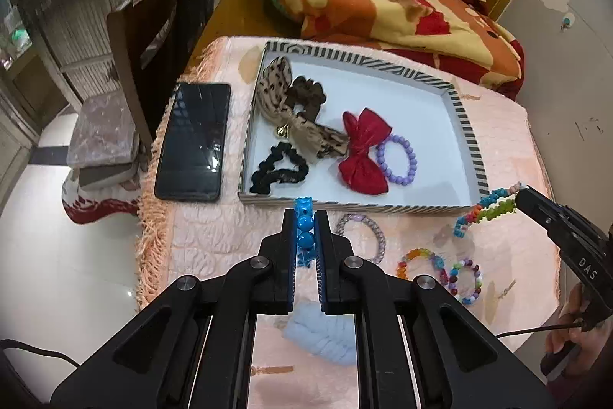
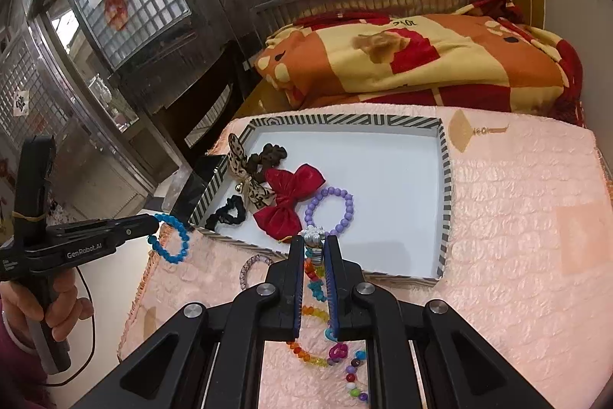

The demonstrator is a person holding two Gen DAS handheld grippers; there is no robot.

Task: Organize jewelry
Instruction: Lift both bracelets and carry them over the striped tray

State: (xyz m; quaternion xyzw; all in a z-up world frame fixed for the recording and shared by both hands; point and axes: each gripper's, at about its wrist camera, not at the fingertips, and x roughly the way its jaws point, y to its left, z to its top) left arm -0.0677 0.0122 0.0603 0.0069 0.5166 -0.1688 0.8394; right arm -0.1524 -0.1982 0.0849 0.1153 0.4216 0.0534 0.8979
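My left gripper (image 1: 305,217) is shut on a blue bead bracelet (image 1: 305,225), lifted off the pink cloth just before the striped tray's near rim (image 1: 356,207). From the right wrist view this bracelet (image 2: 172,240) dangles from the left gripper (image 2: 151,223). My right gripper (image 2: 314,242) is shut on a multicolour bracelet with a white flower charm (image 2: 315,234), held above the tray's front edge (image 2: 402,275). The tray holds a red bow (image 1: 364,148), a purple bead bracelet (image 1: 396,160), a leopard bow (image 1: 291,117) and two scrunchies.
On the cloth lie a clear chain bracelet (image 1: 362,236), an orange bead bracelet (image 1: 419,261), a mixed bead bracelet (image 1: 465,280) and a light blue scrunchie (image 1: 318,336). A black phone (image 1: 193,140) lies left of the tray. A folded blanket (image 1: 383,6) is behind it.
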